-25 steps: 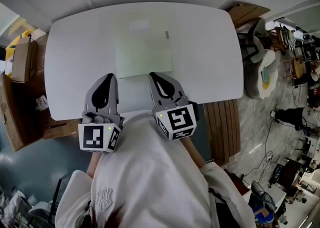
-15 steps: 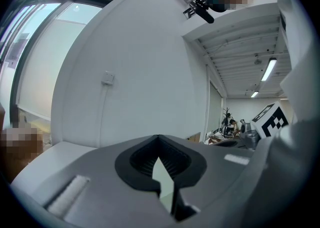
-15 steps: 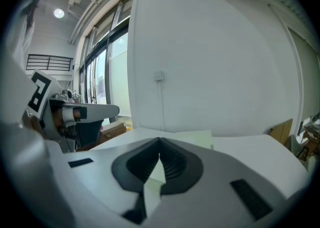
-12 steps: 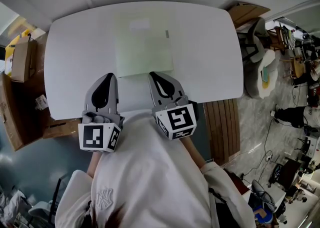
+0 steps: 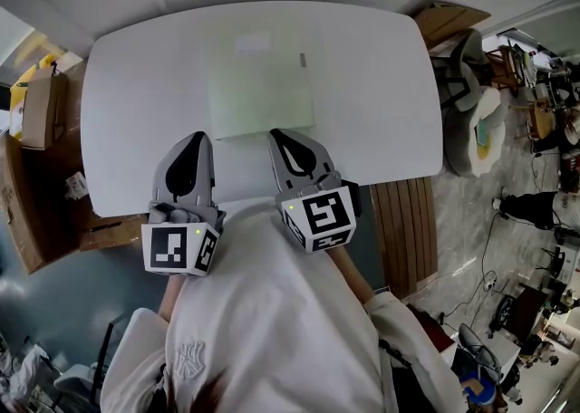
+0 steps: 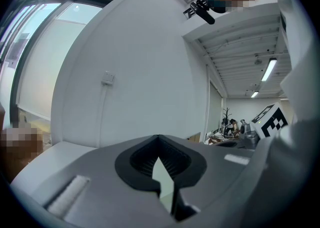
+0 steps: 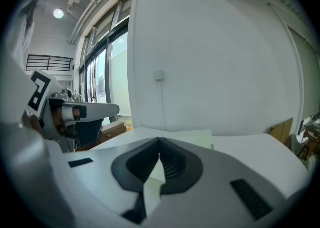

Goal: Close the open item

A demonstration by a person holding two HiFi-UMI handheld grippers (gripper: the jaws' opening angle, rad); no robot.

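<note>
Head view shows a pale green pad [image 5: 261, 90] on the white table [image 5: 381, 85], left gripper [image 5: 199, 139] and right gripper [image 5: 275, 137] fingers pressed together.

- I see a white table [image 5: 381, 85] with rounded corners and a plain top.
- One pale green flat item [image 5: 261, 94] lies on it, about midway between the table's left and right edges and short of every edge.
- A small grey mark [image 5: 303, 62] sits near that item's far right corner.

The right tool [image 7: 159, 144], jaws together and empty, faces a flat pale-green item [image 7: 198, 136] on a white table [image 7: 247, 143].
</note>
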